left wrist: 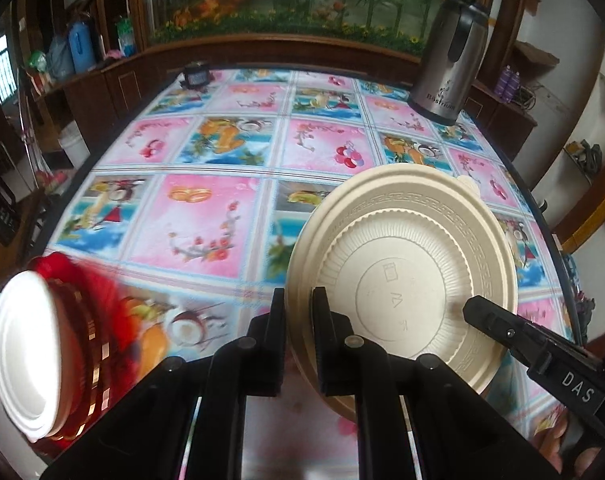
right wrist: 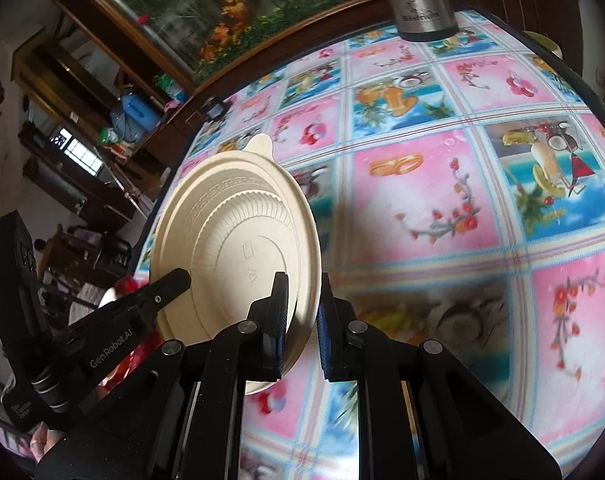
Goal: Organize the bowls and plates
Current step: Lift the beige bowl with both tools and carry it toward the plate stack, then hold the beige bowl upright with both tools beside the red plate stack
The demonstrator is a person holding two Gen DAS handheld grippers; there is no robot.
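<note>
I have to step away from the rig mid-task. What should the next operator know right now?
Left gripper: shut on the left rim of the round beige ribbed plastic plate.
Right gripper: shut on the opposite rim of the same plate; it is lifted off the flowered tablecloth and tilted.
Other things: a stack of white and red gold-trimmed bowls sits at the table's near left edge; a steel kettle stands at the far right.
Done: plate picked up.
Left: set it down where it belongs, maybe by the stack.

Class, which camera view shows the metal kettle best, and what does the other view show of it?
The left wrist view: the kettle appears whole, lid, handle and base, on the table's far right corner. The right wrist view shows only its lower body, cut off by the top edge.
</note>
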